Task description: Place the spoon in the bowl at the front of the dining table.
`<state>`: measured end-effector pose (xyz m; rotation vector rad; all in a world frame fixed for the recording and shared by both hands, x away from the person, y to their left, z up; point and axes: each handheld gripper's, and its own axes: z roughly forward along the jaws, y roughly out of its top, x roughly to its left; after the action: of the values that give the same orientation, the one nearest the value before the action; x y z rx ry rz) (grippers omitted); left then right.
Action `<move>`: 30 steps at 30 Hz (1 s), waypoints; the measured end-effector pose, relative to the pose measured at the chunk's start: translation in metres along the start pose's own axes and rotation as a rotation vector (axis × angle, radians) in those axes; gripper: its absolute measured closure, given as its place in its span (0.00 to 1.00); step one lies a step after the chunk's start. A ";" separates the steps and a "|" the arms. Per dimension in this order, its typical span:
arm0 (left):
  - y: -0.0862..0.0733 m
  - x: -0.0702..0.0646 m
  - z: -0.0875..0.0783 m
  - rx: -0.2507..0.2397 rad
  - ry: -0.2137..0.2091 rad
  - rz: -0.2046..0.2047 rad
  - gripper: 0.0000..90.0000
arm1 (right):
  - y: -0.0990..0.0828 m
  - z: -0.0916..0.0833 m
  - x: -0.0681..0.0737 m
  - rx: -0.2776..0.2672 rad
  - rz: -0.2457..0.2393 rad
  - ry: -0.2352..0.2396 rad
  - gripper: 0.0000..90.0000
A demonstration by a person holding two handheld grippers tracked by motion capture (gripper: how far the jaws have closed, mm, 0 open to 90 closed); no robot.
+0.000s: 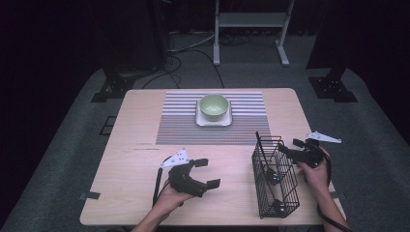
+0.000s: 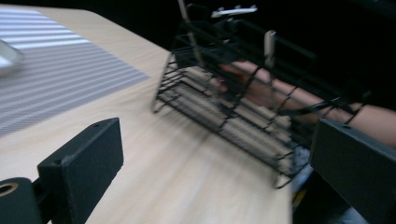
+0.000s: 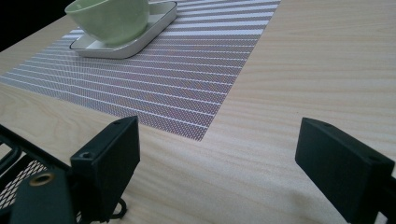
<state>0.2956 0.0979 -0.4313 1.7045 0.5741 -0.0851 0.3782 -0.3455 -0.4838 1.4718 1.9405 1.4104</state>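
A black wire basket [image 1: 274, 176] stands on the table's front right part, long side running front to back. Small dark shapes lie inside it; I cannot tell what they are. My right gripper [image 1: 290, 146] is just beside the basket's far right corner, open, jaws aimed toward the bowl and holding nothing. My left gripper [image 1: 209, 172] rests low over the front left of the table, open and empty, pointing right at the basket [image 2: 233, 93]. A light green bowl [image 1: 213, 107] sits on a white square plate [image 1: 200, 119] on a striped placemat [image 1: 179, 125].
The wooden table [image 1: 140, 116] has bare wood between the left gripper and the basket. In the right gripper view the bowl [image 3: 112, 18] and placemat [image 3: 177, 79] lie ahead, and a basket corner [image 3: 14, 154] shows at lower left. Stands and cables are on the floor behind.
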 end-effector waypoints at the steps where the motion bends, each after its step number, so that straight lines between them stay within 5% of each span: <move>1: 0.001 -0.002 0.001 -0.002 -0.007 0.001 0.02 | 0.000 0.000 0.000 0.000 0.001 0.000 0.14; 30: 0.033 -0.025 0.041 0.017 -0.140 0.060 0.04 | 0.000 0.000 0.000 -0.003 0.000 0.001 0.14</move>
<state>0.2976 0.0474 -0.4018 1.7155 0.4190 -0.1653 0.3776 -0.3456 -0.4837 1.4696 1.9387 1.4140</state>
